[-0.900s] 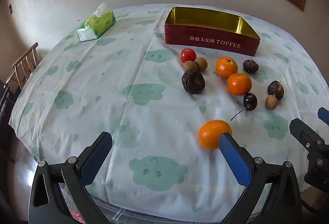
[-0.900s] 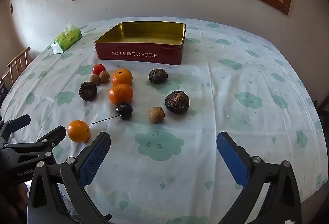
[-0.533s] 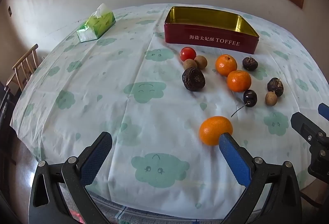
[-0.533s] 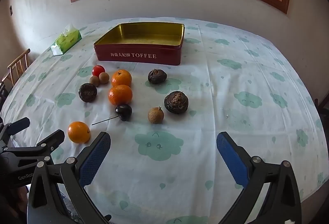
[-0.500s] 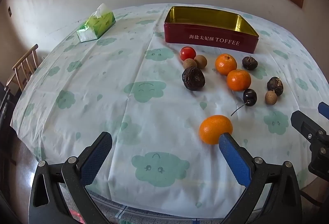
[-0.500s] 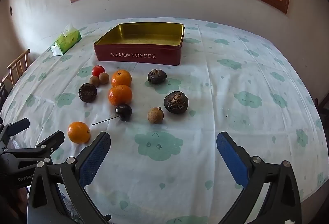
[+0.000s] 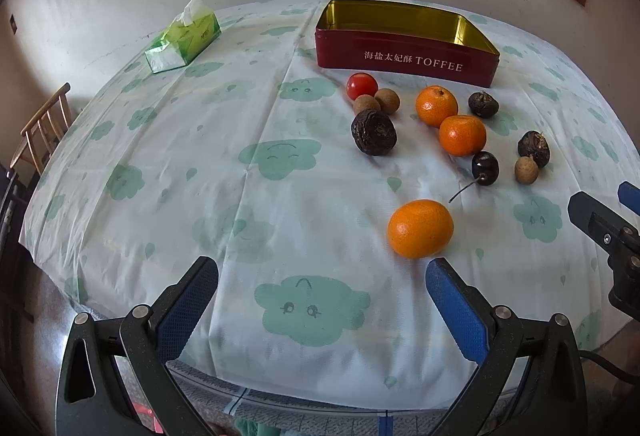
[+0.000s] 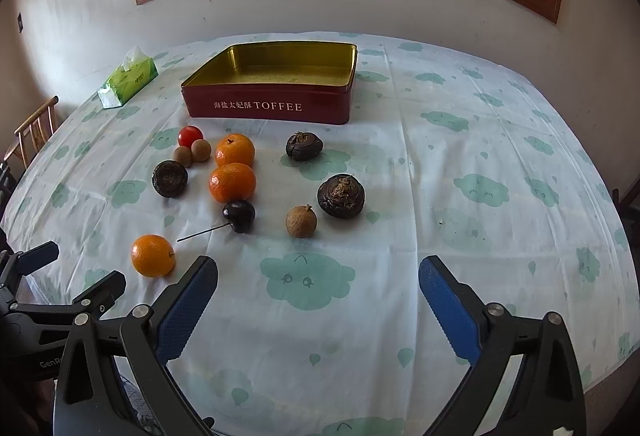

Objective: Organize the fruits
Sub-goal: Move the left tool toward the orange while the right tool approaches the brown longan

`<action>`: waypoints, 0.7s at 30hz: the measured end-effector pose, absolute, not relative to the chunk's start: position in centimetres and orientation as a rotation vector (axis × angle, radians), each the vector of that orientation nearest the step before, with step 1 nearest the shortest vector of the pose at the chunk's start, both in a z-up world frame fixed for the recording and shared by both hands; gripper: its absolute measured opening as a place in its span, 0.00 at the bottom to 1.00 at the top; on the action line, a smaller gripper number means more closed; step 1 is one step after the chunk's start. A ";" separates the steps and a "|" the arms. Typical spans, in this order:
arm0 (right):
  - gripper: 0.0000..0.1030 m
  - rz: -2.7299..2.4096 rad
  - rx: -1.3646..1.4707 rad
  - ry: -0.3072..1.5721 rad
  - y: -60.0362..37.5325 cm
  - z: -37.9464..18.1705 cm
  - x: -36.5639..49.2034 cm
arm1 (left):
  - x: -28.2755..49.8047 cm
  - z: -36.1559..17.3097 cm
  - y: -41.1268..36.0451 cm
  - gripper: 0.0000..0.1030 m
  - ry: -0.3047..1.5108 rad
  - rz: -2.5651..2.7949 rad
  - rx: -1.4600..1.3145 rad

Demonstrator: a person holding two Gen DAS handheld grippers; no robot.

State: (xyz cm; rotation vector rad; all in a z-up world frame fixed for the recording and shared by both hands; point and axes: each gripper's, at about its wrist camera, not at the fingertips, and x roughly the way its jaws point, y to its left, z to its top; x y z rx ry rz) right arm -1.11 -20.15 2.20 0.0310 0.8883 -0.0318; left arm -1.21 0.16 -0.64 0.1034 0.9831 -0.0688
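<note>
- Your left hand-held gripper (image 7: 322,294) and right hand-held gripper (image 8: 318,290) both gape wide, holding nothing.
- On your desk (image 8: 480,155): three oranges (image 8: 153,255), three dark wrinkled fruits (image 8: 341,195), three longans (image 8: 301,221), one cherry (image 8: 239,215), one tomato (image 8: 190,135), all before one tin (image 8: 276,103).
- One tissue pack (image 8: 128,81) far left.

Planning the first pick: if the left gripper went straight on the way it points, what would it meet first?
Probably the bare tablecloth between its open fingers. The left gripper points steeply down, and the nearest orange sits just off its right fingertip, so it might only graze that.
</note>
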 end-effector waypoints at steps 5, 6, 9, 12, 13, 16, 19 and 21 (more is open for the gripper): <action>0.97 -0.030 0.033 0.894 -20.0 1.8 -1.2 | -1.2 -0.8 0.0 1.00 0.990 -0.071 0.104; 0.97 -0.029 0.032 0.895 -20.0 1.7 -1.2 | -1.2 -0.8 -0.1 1.00 0.989 -0.073 0.105; 0.97 -0.029 0.033 0.896 -20.0 1.7 -1.1 | -1.2 -0.7 -0.1 1.00 0.989 -0.075 0.106; 0.96 -0.029 0.033 0.898 -20.0 1.8 -1.1 | -1.1 -0.7 -0.1 1.00 0.989 -0.077 0.106; 0.96 -0.030 0.033 0.898 -20.1 1.8 -1.1 | -1.1 -0.7 -0.2 1.00 0.990 -0.076 0.106; 0.94 -0.029 0.033 0.902 -20.0 1.8 -1.0 | -1.1 -0.7 -0.3 1.00 0.992 -0.079 0.107; 0.93 -0.028 0.039 0.910 -20.0 1.6 -1.0 | -1.0 -0.7 -0.4 1.00 0.993 -0.080 0.106; 0.92 -0.028 0.041 0.911 -20.1 1.6 -1.0 | -1.1 -0.7 -0.5 1.00 0.995 -0.080 0.106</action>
